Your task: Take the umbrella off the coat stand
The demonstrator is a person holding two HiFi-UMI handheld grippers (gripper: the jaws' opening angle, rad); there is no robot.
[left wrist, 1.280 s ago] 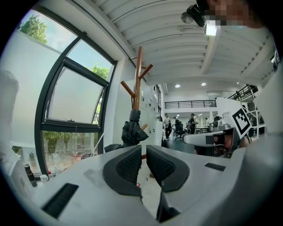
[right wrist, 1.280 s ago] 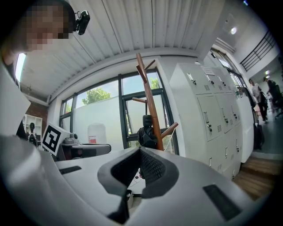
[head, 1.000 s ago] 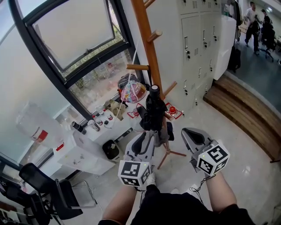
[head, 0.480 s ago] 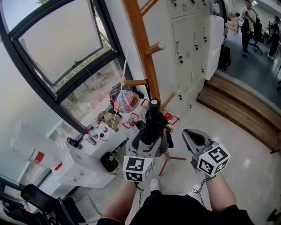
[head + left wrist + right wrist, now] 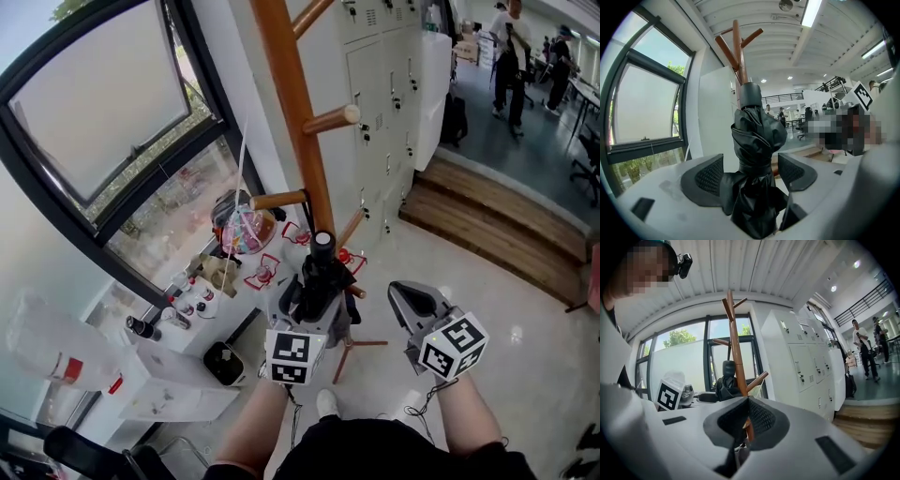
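A folded black umbrella (image 5: 320,277) stands upright against the wooden coat stand (image 5: 292,122), its round cap on top, just under a side peg (image 5: 277,199). My left gripper (image 5: 313,302) is around its lower part, open. The jaws have just been opening, and the umbrella (image 5: 754,154) stays between them. Its fabric brushes the left pad (image 5: 708,177), and a gap shows at the right pad. My right gripper (image 5: 404,296) hovers to the right of the stand, apart from the umbrella, shut with nothing in it. In the right gripper view the umbrella (image 5: 725,380) sits left of the pole (image 5: 735,348).
White lockers (image 5: 394,103) stand right behind the stand and a large window (image 5: 112,122) is at the left. A low white table (image 5: 202,314) carries bottles and a colourful bag (image 5: 246,231). A wooden step (image 5: 497,220) lies to the right. People walk in the far room (image 5: 511,56).
My left gripper's jaws have spread apart around the umbrella, which they gripped a second ago. The head view has swung, so the stand looks nearer. The right gripper has shifted only slightly.
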